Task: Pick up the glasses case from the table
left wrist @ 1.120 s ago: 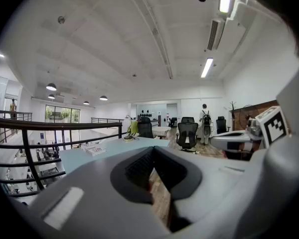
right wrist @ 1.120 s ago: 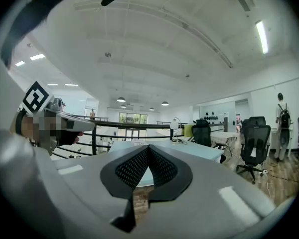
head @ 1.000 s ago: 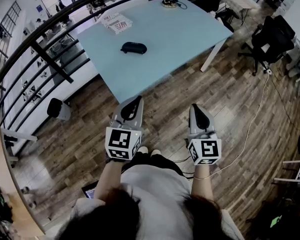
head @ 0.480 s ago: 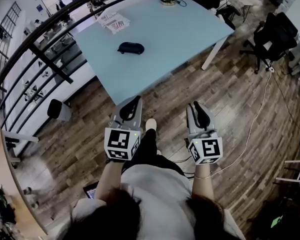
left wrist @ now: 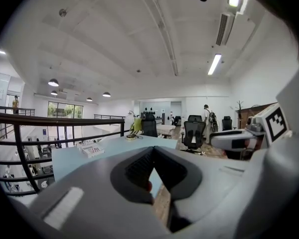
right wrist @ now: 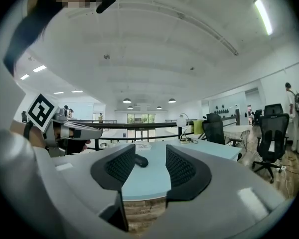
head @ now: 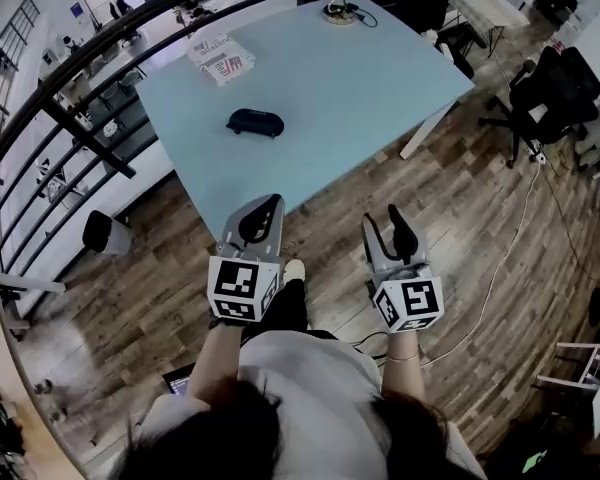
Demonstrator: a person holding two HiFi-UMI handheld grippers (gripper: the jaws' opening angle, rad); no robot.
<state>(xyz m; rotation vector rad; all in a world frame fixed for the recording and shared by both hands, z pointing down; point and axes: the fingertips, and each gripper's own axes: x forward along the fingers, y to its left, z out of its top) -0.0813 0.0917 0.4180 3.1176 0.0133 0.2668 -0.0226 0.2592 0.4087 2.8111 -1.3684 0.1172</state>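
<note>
The left tool has its jaws closed tip to tip on nothing. The right tool has just been opening, its jaws partly apart and empty. Both hang over the wooden floor, short of the pale blue desk. The dark glasses case lies on that desk, well ahead.

Bright, even light; fisheye-warped edges.

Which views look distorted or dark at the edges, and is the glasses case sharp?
Head view: fisheye curves the railing and table; glasses case small but sharp. Left gripper view: dark corners, bright ceiling lights. Right gripper view: dark corners, glasses case clear.
</note>
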